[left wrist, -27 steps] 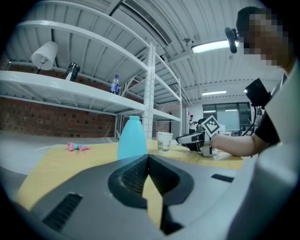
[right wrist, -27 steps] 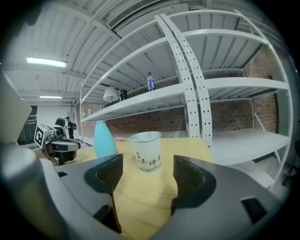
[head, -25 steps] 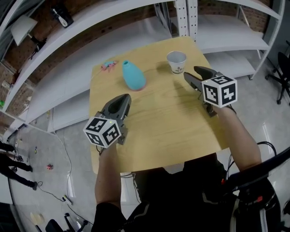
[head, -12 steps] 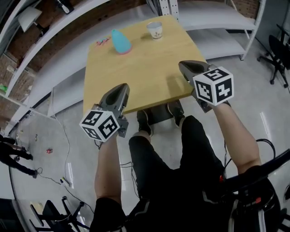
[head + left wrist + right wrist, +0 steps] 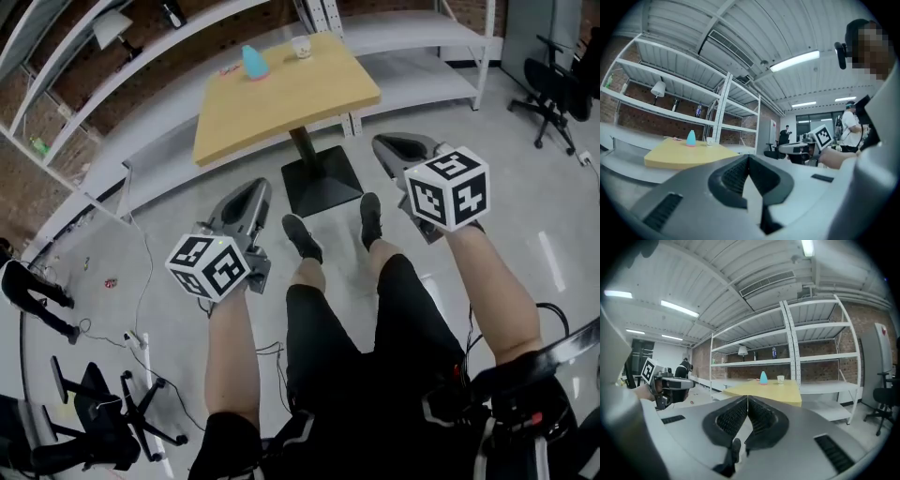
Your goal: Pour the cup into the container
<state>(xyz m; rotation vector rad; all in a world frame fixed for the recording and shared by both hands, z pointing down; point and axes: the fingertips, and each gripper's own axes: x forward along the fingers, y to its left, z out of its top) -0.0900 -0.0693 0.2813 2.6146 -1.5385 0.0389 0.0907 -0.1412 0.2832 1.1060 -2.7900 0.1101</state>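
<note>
A white paper cup (image 5: pixel 301 46) and a turquoise bottle-shaped container (image 5: pixel 253 61) stand on the far end of a wooden table (image 5: pixel 281 103), well away from me. Both show small in the right gripper view, the cup (image 5: pixel 781 379) to the right of the container (image 5: pixel 763 377), and in the left gripper view, the cup (image 5: pixel 709 140) beside the container (image 5: pixel 691 138). My left gripper (image 5: pixel 251 195) hangs over the floor, shut and empty. My right gripper (image 5: pixel 394 148) is also shut with nothing in it, held above the floor short of the table.
The table stands on a black pedestal base (image 5: pixel 322 183). White metal shelving (image 5: pixel 412 33) runs behind it along a brick wall. Office chairs stand at right (image 5: pixel 561 89) and lower left (image 5: pixel 94 412). Cables (image 5: pixel 141 309) lie on the floor. A person (image 5: pixel 28 291) stands at far left.
The view has pulled back from the table: cup and container have shrunk toward the top, and both grippers now hang over the floor instead of the tabletop. The right jaws have gone from open to shut.
</note>
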